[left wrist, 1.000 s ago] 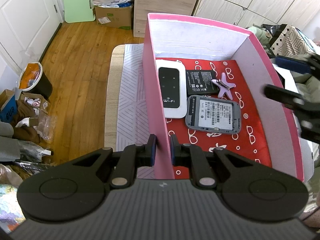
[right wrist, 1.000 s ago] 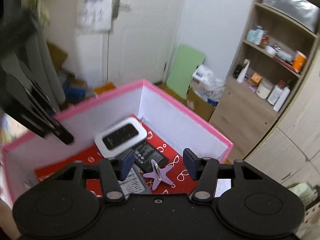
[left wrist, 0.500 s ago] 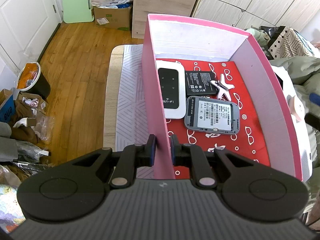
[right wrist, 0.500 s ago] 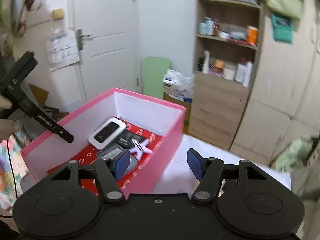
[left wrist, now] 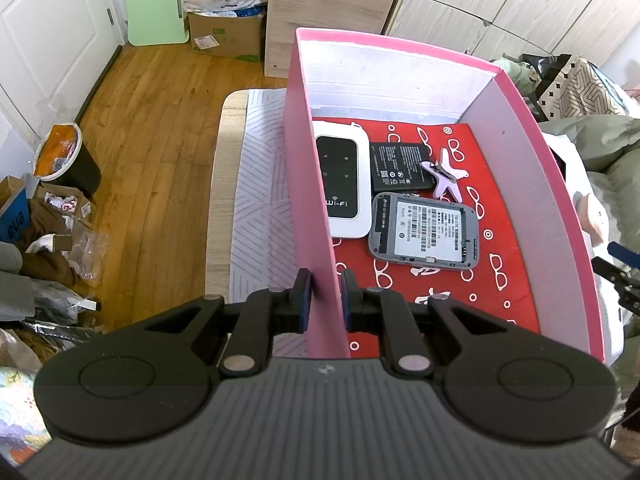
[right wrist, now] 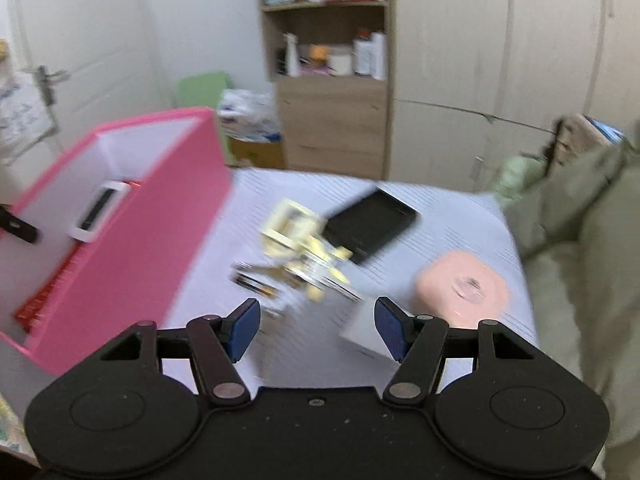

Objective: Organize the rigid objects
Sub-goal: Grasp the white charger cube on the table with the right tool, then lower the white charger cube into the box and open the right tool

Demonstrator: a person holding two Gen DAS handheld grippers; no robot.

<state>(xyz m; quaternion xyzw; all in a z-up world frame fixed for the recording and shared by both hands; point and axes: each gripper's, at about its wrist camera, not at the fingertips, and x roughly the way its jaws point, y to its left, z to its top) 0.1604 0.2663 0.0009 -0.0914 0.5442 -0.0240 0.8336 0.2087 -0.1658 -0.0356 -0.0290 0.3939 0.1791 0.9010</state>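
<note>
Presently, right tongs (right wrist: 316, 326) are hanging wide apart and empty over the counter (right wrist: 448, 208), with the loose things lying just ahead of the tips.

Nearest: one white box (right wrist: 366, 330), sitting low between the pads and touching neither.
Beyond it, slightly left: one blurred cream-and-yellow item (right wrist: 300, 244), kind not readable.
Right of centre: one peach rounded case (right wrist: 464, 282).
Farther: one black flat device (right wrist: 370, 224), its long axis running diagonally up to the right.

The right hand is lying far nearer these four than the left.

Left tongs (left wrist: 324, 294) are clamping the near wall of the pink box (left wrist: 308, 200), steadying it.

Inside the box: one white Wi-Fi router (left wrist: 342, 184), one grey device (left wrist: 424, 232), one black battery (left wrist: 400, 164), one pale star piece (left wrist: 446, 174).
</note>
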